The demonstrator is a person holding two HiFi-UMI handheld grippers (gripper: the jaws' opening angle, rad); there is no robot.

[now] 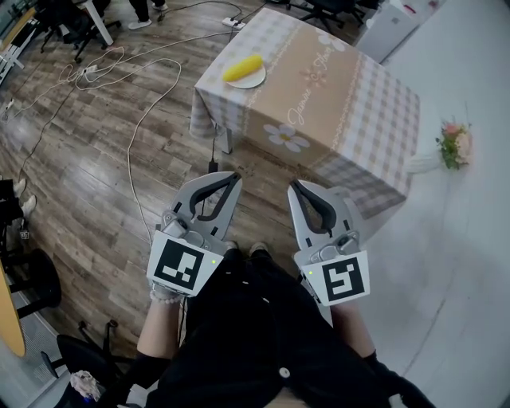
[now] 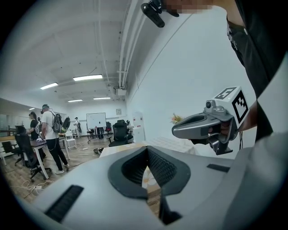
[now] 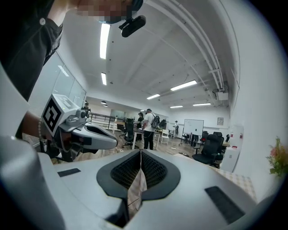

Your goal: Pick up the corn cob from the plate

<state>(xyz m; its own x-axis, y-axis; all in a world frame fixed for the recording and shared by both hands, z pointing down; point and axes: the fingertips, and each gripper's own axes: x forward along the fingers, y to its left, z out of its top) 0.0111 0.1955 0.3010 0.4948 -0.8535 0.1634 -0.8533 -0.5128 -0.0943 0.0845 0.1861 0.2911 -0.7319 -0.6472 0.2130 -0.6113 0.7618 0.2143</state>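
The corn cob (image 1: 241, 68) lies on a small white plate (image 1: 255, 80) in the upper middle of the head view. The plate sits close to the left edge of a worktop (image 1: 351, 96) draped in a checked cloth (image 1: 319, 155) with daisy prints that hangs down over the near side. Both grippers are held low in the centre of the frame, well apart from the plate, side by side in front of the person's dark clothing. The left gripper (image 1: 232, 177) has its jaws closed together with nothing between them, and the right gripper (image 1: 293, 185) is likewise closed and empty; each gripper view shows its dark ribbed pads meeting at the tips. Between the grippers and the plate lie a strip of wooden floor (image 1: 103, 183) and the hanging near corner of the cloth, with a dark cord (image 1: 213, 151) dropping by the table leg. Pale cables (image 1: 135, 88) loop over the floor in the upper left and run to a power strip (image 1: 233, 22) at the top. A bunch of pink flowers (image 1: 454, 143) shows at the right edge, against the white surface there. In the left gripper view, people (image 2: 50, 134) stand at the left, with a black office chair (image 2: 119, 132) and a whiteboard (image 2: 96, 120) farther back in the room.
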